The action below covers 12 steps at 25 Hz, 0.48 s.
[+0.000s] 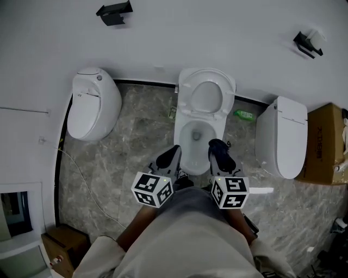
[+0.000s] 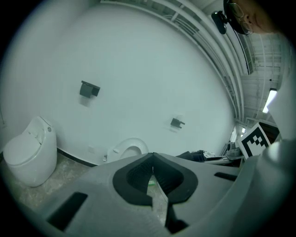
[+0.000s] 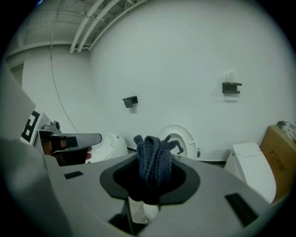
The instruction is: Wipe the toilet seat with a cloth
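Note:
The middle white toilet [image 1: 198, 138] stands straight ahead, its bowl open and its seat ring and lid [image 1: 206, 92] tipped up against the wall. Both grippers hang just in front of the bowl's near rim. My right gripper [image 1: 220, 155] is shut on a bunched dark blue cloth [image 3: 156, 159], which sticks up between the jaws, with the raised lid [image 3: 182, 136] behind it. My left gripper [image 1: 171, 155] is shut with nothing in it; its jaws [image 2: 153, 173] meet in the left gripper view, and the raised lid [image 2: 127, 150] shows beyond them.
A closed white toilet [image 1: 95, 103] stands to the left and another [image 1: 283, 136] to the right, with a cardboard box [image 1: 326, 141] beyond it. A green bottle [image 1: 244, 114] lies on the marble floor beside the middle toilet. Black brackets [image 1: 114, 12] hang on the wall.

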### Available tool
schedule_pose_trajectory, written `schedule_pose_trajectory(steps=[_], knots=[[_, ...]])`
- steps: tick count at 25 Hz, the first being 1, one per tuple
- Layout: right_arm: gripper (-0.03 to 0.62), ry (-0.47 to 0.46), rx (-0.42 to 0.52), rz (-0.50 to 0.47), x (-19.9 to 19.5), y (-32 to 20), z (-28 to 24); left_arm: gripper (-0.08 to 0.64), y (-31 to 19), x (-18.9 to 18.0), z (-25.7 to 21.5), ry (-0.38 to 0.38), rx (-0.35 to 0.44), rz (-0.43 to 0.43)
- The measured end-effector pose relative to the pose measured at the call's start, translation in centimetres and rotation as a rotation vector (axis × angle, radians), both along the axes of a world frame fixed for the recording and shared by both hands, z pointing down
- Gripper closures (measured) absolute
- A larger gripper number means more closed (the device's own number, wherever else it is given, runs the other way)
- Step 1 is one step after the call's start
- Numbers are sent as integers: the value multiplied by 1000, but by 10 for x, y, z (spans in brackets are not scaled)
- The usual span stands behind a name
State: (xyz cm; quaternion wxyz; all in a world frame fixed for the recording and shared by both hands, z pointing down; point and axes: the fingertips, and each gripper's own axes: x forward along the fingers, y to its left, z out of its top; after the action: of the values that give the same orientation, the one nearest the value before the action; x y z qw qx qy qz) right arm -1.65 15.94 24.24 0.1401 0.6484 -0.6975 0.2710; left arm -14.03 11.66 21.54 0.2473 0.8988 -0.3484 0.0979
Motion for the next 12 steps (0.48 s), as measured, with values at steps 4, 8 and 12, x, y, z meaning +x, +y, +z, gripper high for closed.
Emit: schedule_pose_trajectory(steps=[4,8,12], knots=[[496,-74,-16,91,4,-15,15,551,-18,-7,8,-13,-10,38],[498,-88,-59,170,21,-26,38,551,-28,-5,20,-35,-30,63],[499,-90,-95,237,41,-36,62,551,-25,5,29,-24,-67,124]])
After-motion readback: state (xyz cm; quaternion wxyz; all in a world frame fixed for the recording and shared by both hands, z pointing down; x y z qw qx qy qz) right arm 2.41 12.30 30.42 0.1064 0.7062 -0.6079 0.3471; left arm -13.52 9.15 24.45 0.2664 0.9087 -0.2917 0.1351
